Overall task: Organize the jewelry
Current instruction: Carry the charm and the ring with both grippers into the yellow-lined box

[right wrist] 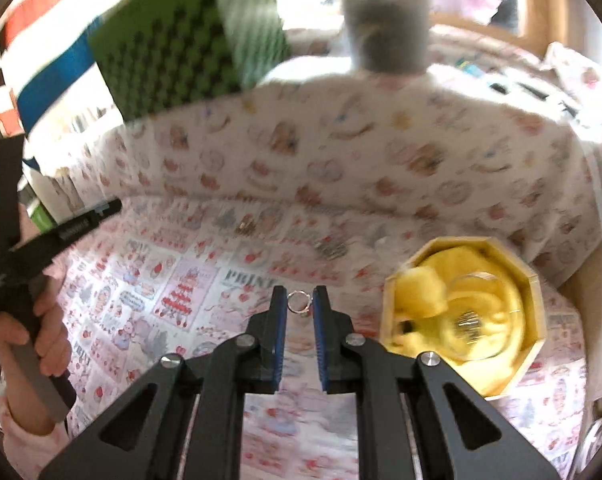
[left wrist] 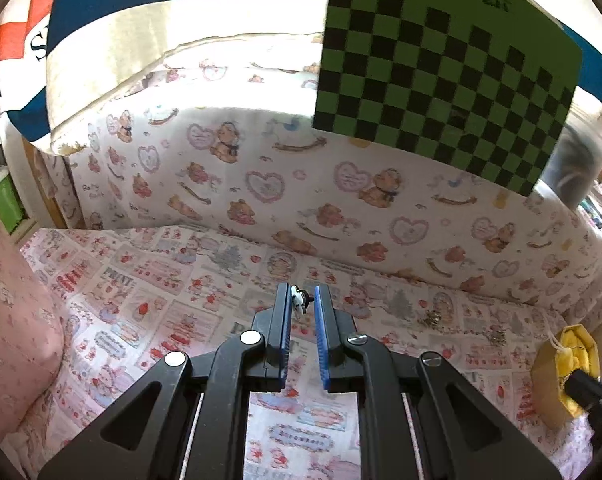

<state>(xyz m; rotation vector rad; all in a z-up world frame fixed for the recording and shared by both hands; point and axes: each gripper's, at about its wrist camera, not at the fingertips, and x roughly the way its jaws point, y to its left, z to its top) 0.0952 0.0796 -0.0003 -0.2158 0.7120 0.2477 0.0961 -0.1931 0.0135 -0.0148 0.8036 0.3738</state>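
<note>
In the left wrist view, the left tongs [left wrist: 303,300] at lower centre pinch a small white earring [left wrist: 298,301] above the patterned cloth [left wrist: 149,280]. In the right wrist view, the right tongs [right wrist: 300,300] clamp a thin metal ring [right wrist: 299,303] at lower centre. The octagonal box [right wrist: 539,320] with yellow lining sits at right, and loose jewelry [right wrist: 333,249] lies on the cloth above centre.

Both fisheyes ride behind their tongs, tilted down, close over the patterned cloth [left wrist: 149,304]; left view faces the checkerboard [left wrist: 441,80], right view sits just beside the box [right wrist: 537,312]; both catch cloth, checkerboard and box, and the right view catches the left tongs [right wrist: 105,208]
</note>
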